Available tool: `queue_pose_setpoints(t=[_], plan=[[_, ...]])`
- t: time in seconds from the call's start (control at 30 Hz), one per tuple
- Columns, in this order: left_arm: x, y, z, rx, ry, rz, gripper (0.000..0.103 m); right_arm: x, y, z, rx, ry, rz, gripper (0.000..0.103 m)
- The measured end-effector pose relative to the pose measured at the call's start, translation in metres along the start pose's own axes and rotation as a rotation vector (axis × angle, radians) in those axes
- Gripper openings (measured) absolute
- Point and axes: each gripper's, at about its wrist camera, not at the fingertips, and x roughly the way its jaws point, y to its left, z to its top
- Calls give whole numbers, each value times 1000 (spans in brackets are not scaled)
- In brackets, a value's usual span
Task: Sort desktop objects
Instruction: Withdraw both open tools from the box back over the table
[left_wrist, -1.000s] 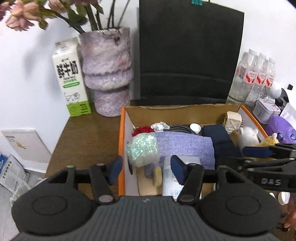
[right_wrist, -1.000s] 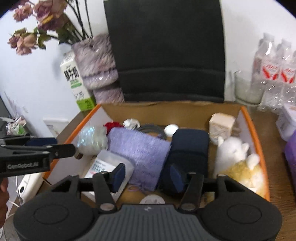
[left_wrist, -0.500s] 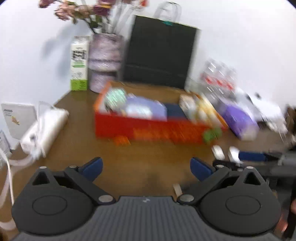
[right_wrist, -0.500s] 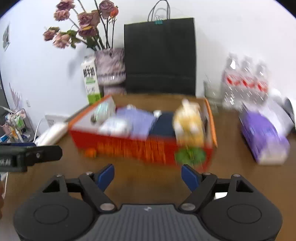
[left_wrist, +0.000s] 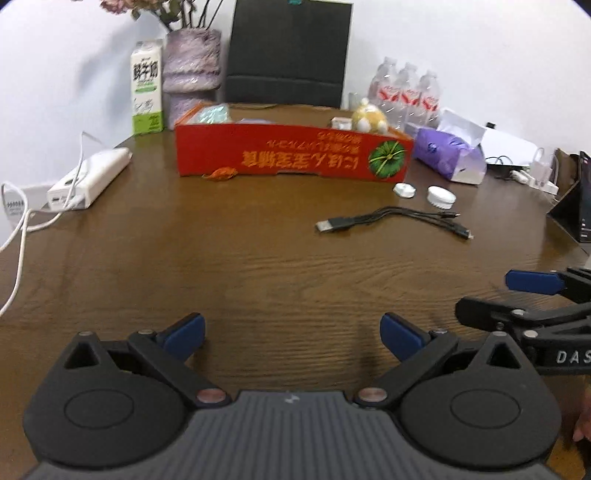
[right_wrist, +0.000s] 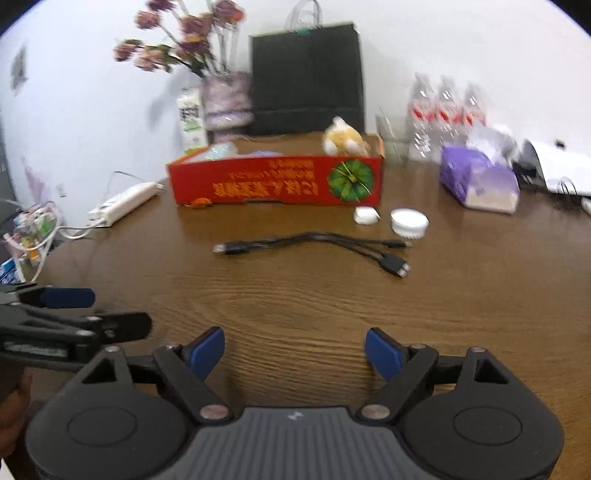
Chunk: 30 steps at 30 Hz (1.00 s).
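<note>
Both the left gripper (left_wrist: 291, 334) and right gripper (right_wrist: 294, 350) have just spread wide with nothing between them, hovering over the brown wooden table (left_wrist: 258, 258). I'd go for the black multi-plug USB cable (right_wrist: 314, 243) next with the right one, pinching it mid-bundle so the ends don't snag on the way to the red cardboard box (right_wrist: 277, 182).

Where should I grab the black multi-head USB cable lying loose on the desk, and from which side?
Take the black cable at its single thick stretch just past the large plug, before it splits into thin leads. It lies flat and runs crosswise, so come from above with the right tool, open and nearest, its fingers straddling the cord. The box behind leaves room.
</note>
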Motion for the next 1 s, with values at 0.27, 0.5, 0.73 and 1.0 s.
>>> queue_pose_setpoints(t=[0.27,0.5,0.73,1.0], plan=[[-1,1,-6,-22,-8,21,103,7,0,1,17,29,-44,88],[2,-5,-7,9,10,51,103,12,-8,1,69,45,-44,88],[6,-10,-7,49,29,75,103,16,-1,2,19,67,-58,92],[7,-10,-6,47,30,77,103,17,-1,3,14,71,-76,92]])
